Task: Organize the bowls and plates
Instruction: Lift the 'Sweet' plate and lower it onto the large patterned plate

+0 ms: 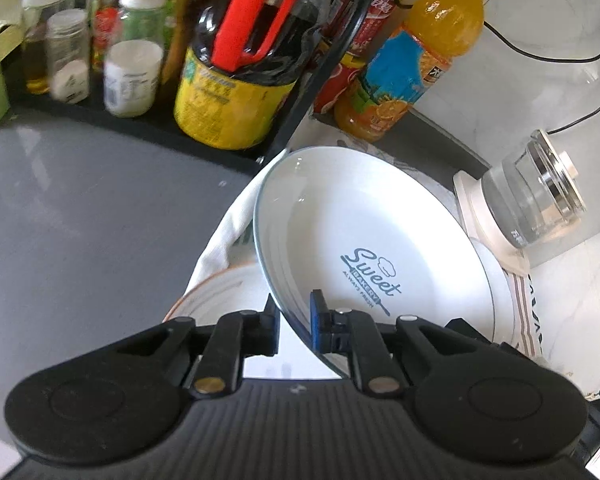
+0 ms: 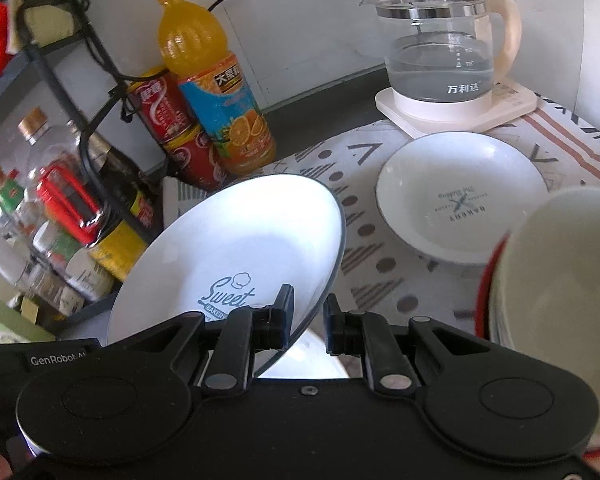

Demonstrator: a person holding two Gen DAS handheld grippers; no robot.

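A grey countertop (image 1: 80, 208) runs under a white marble-look wall (image 2: 320, 20), with a patterned white cloth (image 2: 360, 216) spread over its right part. At the far left a black wire rack (image 1: 300, 92) holds spice jars and a dark sauce bottle with a red handle (image 1: 240, 56). Just right of it stand red drink cans (image 2: 180, 132) and an orange juice bottle (image 2: 212, 92). Farther right, a glass kettle with a cream handle (image 2: 440, 48) sits on its white base at the cloth's far edge. Near it a white shallow plate with grey print (image 2: 460, 196) lies flat on the cloth. At the right edge a cream bowl with a red outside (image 2: 556, 280) looms close and blurred.

The white plate printed "Sweet Bakery" (image 1: 364, 240) is tilted steeply above another white plate with a brown rim (image 1: 216, 292). The left gripper (image 1: 294, 320) is clamped on its near rim. The right gripper (image 2: 306, 320) straddles the same rim, its jaws apart with a gap showing.
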